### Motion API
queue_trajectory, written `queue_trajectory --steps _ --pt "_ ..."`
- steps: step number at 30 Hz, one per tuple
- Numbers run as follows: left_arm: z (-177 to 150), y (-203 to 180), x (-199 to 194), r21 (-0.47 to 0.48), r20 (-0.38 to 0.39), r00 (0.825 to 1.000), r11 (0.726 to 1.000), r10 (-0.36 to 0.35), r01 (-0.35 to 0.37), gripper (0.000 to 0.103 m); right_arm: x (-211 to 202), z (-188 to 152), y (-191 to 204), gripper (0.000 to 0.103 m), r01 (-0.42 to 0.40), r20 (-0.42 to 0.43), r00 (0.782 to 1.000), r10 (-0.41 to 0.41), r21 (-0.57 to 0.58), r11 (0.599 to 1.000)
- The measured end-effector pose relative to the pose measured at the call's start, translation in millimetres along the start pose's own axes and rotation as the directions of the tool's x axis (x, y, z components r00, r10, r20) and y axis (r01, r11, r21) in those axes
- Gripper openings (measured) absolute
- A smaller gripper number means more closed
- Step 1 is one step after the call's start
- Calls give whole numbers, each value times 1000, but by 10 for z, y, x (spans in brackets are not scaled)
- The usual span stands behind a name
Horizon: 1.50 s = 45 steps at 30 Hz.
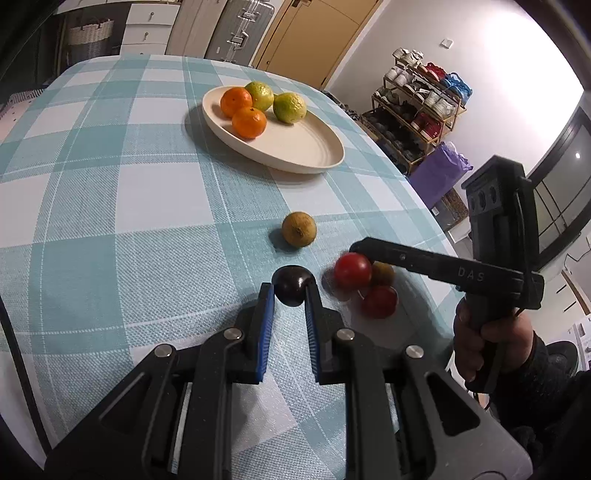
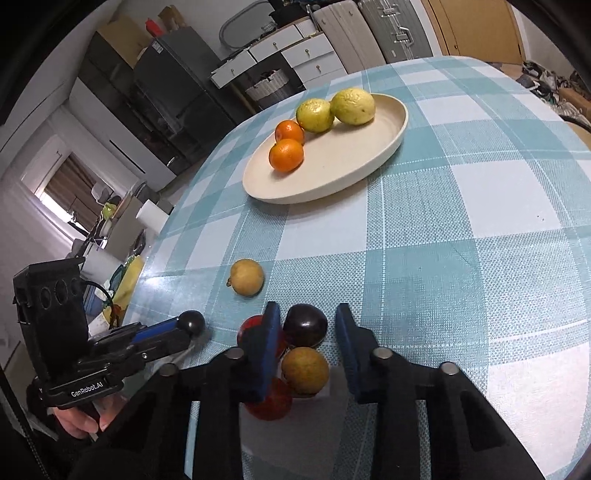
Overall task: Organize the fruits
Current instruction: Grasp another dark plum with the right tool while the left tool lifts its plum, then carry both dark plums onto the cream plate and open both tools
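A cream oval plate [image 1: 303, 147] [image 2: 354, 162] holds two oranges [image 1: 243, 110] [image 2: 286, 146] and two green-yellow citrus fruits [image 1: 290, 107] [image 2: 352, 105]. A brownish-yellow fruit [image 1: 299, 229] [image 2: 246, 277] lies loose on the checked cloth. My left gripper [image 1: 290, 291] [image 2: 192, 323] is shut on a small dark plum [image 1: 291, 286]. My right gripper [image 2: 306, 317] is open around a larger dark plum [image 2: 306, 325] in a cluster with a brown fruit [image 2: 304, 371] [image 1: 382, 273] and red fruits [image 1: 352, 270] [image 2: 269, 404].
The table's cloth [image 1: 110, 221] ends close on the right in the left wrist view, with a shoe rack [image 1: 417, 110] and a purple bag [image 1: 439, 173] beyond. Drawers and suitcases [image 2: 369, 33] stand behind the table's far edge.
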<state>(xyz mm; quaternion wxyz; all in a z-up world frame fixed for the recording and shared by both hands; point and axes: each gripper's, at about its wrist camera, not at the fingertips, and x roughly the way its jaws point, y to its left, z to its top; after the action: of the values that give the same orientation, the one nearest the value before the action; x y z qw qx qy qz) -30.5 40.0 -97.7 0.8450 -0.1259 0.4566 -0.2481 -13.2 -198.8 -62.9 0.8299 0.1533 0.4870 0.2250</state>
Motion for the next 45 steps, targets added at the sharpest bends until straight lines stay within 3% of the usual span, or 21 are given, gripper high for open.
queue_trajectory --steps 9,19,29,45 --pt "183 10 -44 -3 23 1000 1000 11 -11 14 22 18 -77 25 -58 2 998 58 45 997" --pt "583 120 -52 -19 56 998 999 30 -29 14 -225 182 -63 25 -88 105 991 87 12 996" --pt "1210 248 25 -35 103 994 998 46 -42 14 -234 623 -78 25 -117 152 982 116 -4 993" --pt "1987 592 641 -57 61 996 997 64 -60 14 283 1502 -67 25 -124 127 984 123 3 992"
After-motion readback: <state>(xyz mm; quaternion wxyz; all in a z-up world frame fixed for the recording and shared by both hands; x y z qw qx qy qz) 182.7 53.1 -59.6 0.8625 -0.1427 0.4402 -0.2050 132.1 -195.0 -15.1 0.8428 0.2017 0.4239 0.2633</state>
